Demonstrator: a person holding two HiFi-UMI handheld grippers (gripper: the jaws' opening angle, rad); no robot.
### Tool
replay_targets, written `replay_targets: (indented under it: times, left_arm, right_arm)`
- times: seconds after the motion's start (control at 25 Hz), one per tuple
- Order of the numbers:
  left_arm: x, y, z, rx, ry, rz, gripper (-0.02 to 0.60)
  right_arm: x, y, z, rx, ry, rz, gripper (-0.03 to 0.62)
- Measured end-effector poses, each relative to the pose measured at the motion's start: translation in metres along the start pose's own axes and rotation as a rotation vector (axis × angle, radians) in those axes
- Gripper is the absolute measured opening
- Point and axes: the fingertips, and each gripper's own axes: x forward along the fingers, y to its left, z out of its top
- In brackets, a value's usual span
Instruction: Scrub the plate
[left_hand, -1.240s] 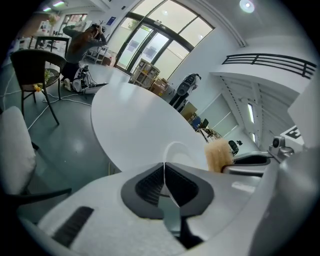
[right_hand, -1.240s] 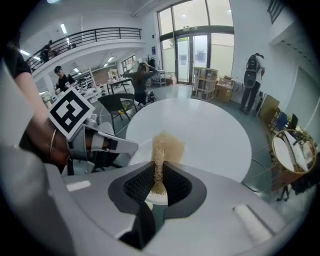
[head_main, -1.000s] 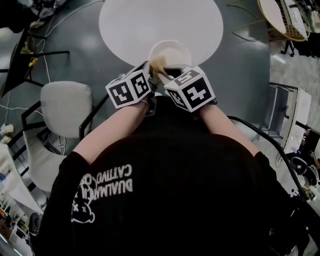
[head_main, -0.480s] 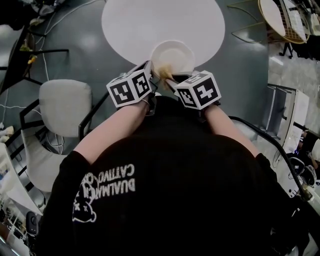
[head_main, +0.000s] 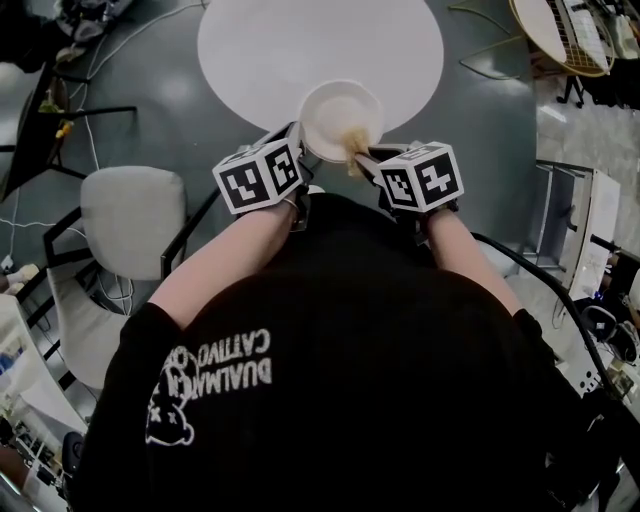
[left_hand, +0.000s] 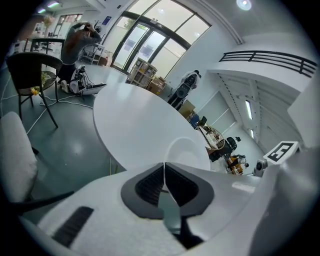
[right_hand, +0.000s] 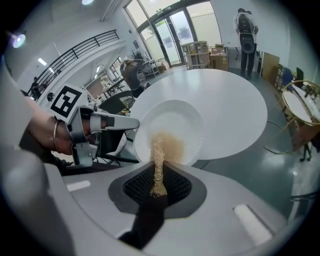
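A white paper plate hangs over the near edge of the round white table. My left gripper is shut on the plate's left rim; in the left gripper view the thin rim runs between the closed pads of that gripper. My right gripper is shut on a tan fibrous scrubber, whose tip rests on the plate's near right part. In the right gripper view the scrubber sticks out of the right gripper onto the plate, with the left gripper on the plate's left rim.
A grey padded chair stands at my left, and a black chair further off. Cables lie on the floor by the table. A wicker table is at the far right. People stand in the background.
My right gripper has carried the scrubber rightward across the plate, from its left part to its near right part. The left gripper has kept its hold on the rim.
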Motion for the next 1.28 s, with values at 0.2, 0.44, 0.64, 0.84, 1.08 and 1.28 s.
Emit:
replay_targets:
  times: [0.2, 0.44, 0.64, 0.84, 1.08, 1.28]
  left_arm:
    - [-0.001, 0.001, -0.001, 0.01, 0.007, 0.007, 0.011]
    - [-0.003, 0.002, -0.005, -0.008, 0.005, 0.021, 0.01]
    - [-0.005, 0.003, -0.003, -0.028, -0.019, 0.024, 0.009]
    - [-0.009, 0.008, -0.004, -0.093, -0.041, 0.03, 0.008]
    - [-0.008, 0.011, -0.005, -0.162, -0.059, 0.032, 0.008]
    - [-0.01, 0.013, -0.007, -0.154, -0.06, 0.029, 0.008]
  right_arm:
    - [-0.01, -0.021, -0.006, 0.064, -0.016, -0.037, 0.057]
    - [-0.024, -0.043, -0.007, 0.072, -0.024, -0.122, 0.057]
    - [-0.043, -0.049, 0.014, 0.063, -0.106, -0.195, 0.055]
    - [-0.029, 0.024, 0.042, 0.011, -0.157, 0.07, 0.054]
    - [0.012, 0.067, 0.031, -0.036, -0.09, 0.169, 0.055]
    - [0.024, 0.065, 0.018, 0.005, -0.057, 0.166, 0.055]
